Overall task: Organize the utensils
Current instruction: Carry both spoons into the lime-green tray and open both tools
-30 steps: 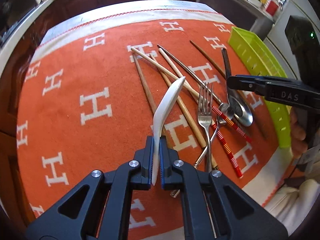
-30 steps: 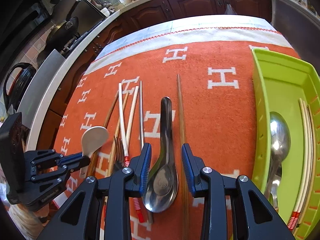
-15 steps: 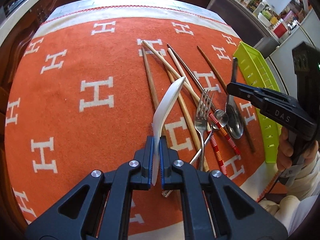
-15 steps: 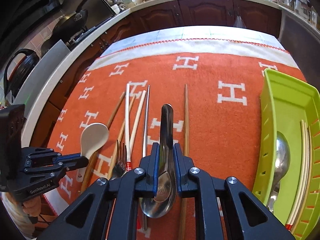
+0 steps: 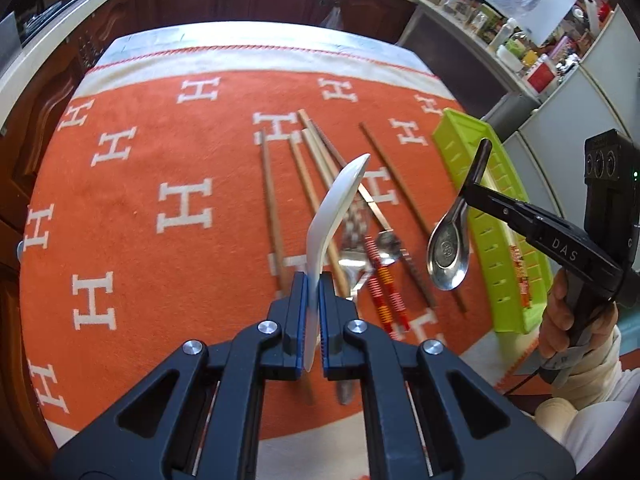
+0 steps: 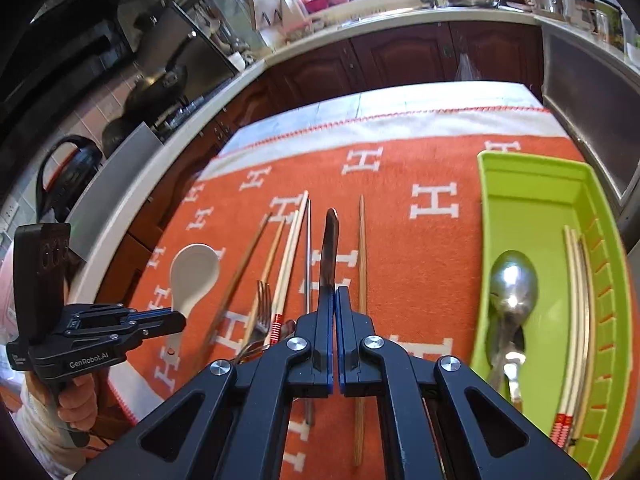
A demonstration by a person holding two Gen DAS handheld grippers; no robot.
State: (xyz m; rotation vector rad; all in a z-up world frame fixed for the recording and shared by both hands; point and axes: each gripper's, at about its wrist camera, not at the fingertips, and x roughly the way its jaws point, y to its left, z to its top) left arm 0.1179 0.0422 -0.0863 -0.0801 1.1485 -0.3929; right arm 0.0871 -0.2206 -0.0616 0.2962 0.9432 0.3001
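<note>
Two hand-held tongs lift spoons clear of an orange blanket (image 5: 132, 184) patterned with white H letters, spread over a table in a kitchen. The left tongs (image 5: 313, 304) are clamped on the handle of a white ceramic spoon (image 5: 334, 216), its bowl tilted up and away over the scattered cutlery. The right tongs (image 6: 334, 320) have just been closing and now pinch the handle of a steel soup spoon (image 5: 449, 250), which in the left wrist view hangs in the air with its bowl lowest, just beside the near wall of a lime-green tray (image 6: 532, 208). In the right wrist view only that spoon's dark handle shows, pointing away above the blanket. Below, wooden chopsticks (image 6: 362, 280), pale chopsticks with red-striped ends (image 6: 290, 264), a thin metal chopstick (image 6: 308, 264) and a fork (image 6: 261, 312) lie on the blanket to the tray's left. Inside the tray rest a large steel spoon (image 6: 514, 284) and pale chopsticks (image 6: 576, 320) along its far wall. A person's hand (image 5: 560, 312) grips the right tongs' handle.
</note>
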